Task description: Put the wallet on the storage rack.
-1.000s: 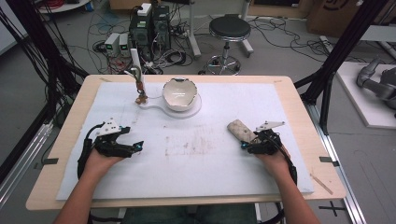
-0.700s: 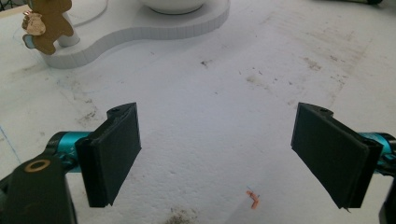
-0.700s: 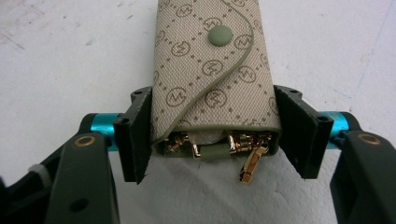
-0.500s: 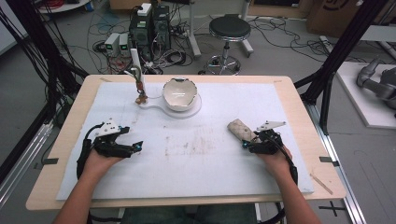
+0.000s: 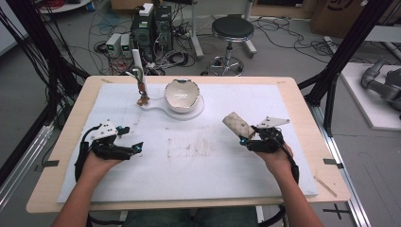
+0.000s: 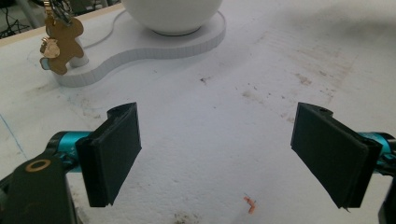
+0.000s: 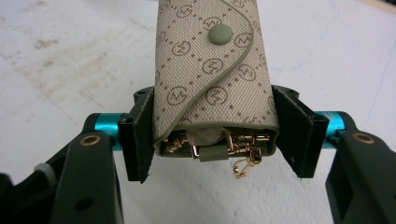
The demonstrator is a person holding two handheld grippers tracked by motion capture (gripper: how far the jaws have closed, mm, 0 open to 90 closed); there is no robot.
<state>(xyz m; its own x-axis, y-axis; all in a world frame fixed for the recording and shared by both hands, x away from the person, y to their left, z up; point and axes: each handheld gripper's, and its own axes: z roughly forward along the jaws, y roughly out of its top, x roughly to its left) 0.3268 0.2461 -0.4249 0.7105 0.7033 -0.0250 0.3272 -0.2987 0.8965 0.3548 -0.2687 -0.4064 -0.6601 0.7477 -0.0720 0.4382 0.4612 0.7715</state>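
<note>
Jaws of the right gripper [image 7: 215, 135] had just been closing and stood clamped on the open end of a beige monogram key pouch [image 7: 210, 79], one pad on each side, gold hooks [image 7: 243, 144] dangling from its mouth.

Pouch location: right half of the white mat [image 5: 198, 161], held off the surface and angled up and away from the hand, in the high view [image 5: 239, 126].

Jaws of the left gripper [image 6: 224, 154]: wide apart, nothing between them, resting near the mat's left side.

Other items: white cracked-egg bowl [image 5: 181, 94] on its white stand, gingerbread-figure charm [image 6: 60, 42] hanging at the stand's post.

Handling note: grip looked square but close to the pouch's end. Lifting slowly and keeping the pouch level would probably stop it pivoting between the pads or snagging the loose hooks.
</note>
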